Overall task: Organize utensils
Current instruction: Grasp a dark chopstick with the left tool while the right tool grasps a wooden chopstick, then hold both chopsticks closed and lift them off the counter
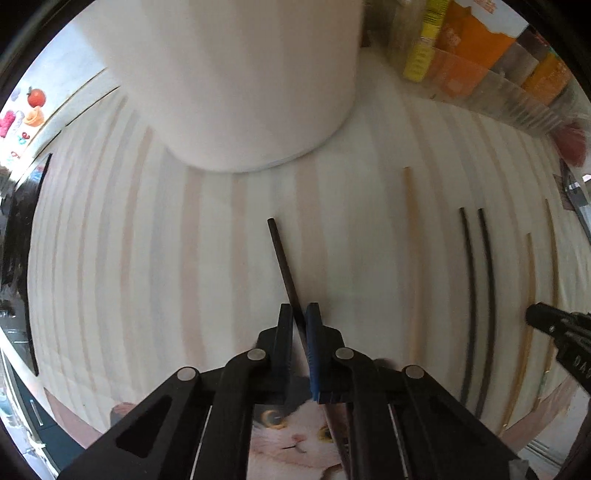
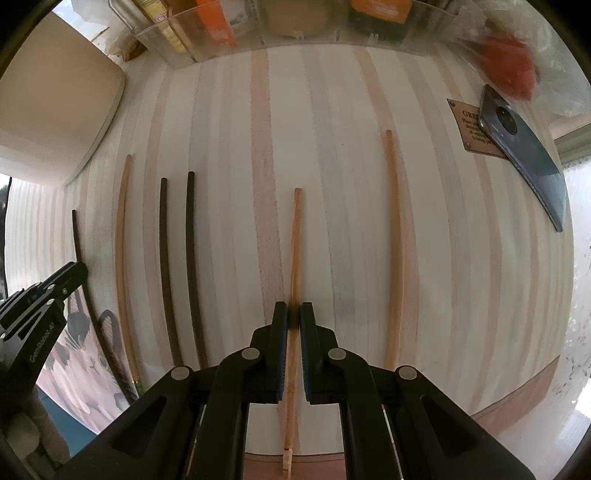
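Observation:
My left gripper [image 1: 298, 312] is shut on a dark chopstick [image 1: 282, 262] that points away over the striped wooden board [image 1: 221, 258]. My right gripper [image 2: 293, 314] is shut on a light wooden chopstick [image 2: 295, 243]. In the right wrist view, another light chopstick [image 2: 395, 240] lies to its right. To its left lie two dark chopsticks [image 2: 179, 266] and a light one [image 2: 122, 258]. The left gripper's dark chopstick [image 2: 79, 251] shows at the far left there. In the left wrist view, a light chopstick [image 1: 412, 258] and the dark pair [image 1: 478, 295] lie to the right.
A large white cylinder [image 1: 240, 81] stands just beyond the left gripper. A clear tray of packets [image 2: 280, 33] lines the far edge. A phone [image 2: 524, 155] and a red object [image 2: 513, 70] lie at the right. A cat-print mat [image 1: 295, 439] is under the near edge.

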Tool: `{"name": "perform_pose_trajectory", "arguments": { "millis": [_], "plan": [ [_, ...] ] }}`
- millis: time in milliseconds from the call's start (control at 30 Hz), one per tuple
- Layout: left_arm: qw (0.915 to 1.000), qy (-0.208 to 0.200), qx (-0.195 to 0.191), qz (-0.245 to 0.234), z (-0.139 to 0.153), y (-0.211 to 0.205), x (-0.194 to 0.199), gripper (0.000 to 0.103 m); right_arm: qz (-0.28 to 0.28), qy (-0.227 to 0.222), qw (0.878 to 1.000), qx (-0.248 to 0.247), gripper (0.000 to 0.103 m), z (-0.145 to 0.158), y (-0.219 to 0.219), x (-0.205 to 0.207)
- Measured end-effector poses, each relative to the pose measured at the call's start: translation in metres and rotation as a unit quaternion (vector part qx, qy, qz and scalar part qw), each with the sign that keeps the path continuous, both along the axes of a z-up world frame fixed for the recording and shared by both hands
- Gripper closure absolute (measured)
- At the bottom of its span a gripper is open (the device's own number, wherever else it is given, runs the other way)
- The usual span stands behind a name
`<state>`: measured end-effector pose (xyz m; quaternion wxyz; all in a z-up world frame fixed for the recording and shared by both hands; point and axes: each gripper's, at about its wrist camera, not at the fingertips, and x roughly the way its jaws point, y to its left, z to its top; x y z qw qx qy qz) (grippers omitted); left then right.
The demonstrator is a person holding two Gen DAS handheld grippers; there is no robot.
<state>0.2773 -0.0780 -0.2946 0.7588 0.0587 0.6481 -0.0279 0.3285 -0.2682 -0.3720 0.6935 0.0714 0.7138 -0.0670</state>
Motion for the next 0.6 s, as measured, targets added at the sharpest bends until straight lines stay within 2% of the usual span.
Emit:
{"name": "perform_pose_trajectory", "arguments": {
  "millis": [167, 333, 500, 600],
  "plan": [
    [0.9997, 0.002, 0.017, 0.015, 0.000, 0.032, -0.003, 0.099, 0.005, 0.000, 1.000, -0.003, 0.096, -0.002, 0.005, -0.005],
    [0.9995, 0.007, 0.015, 0.026, -0.001, 0.053, 0.003, 0.099, 0.014, 0.001, 1.000, -0.004, 0.096, -0.004, 0.012, -0.008],
    [0.9997, 0.006, 0.015, 0.016, 0.000, 0.041, 0.004, 0.101, 0.023, -0.001, 1.000, 0.000, 0.096, -0.007, 0.017, 0.000],
    [0.9996, 0.016, 0.004, 0.021, 0.000, 0.041, 0.012, 0.098, 0.025, 0.007, 1.000, 0.003, 0.095, -0.009, 0.016, 0.002]
  ]
}}
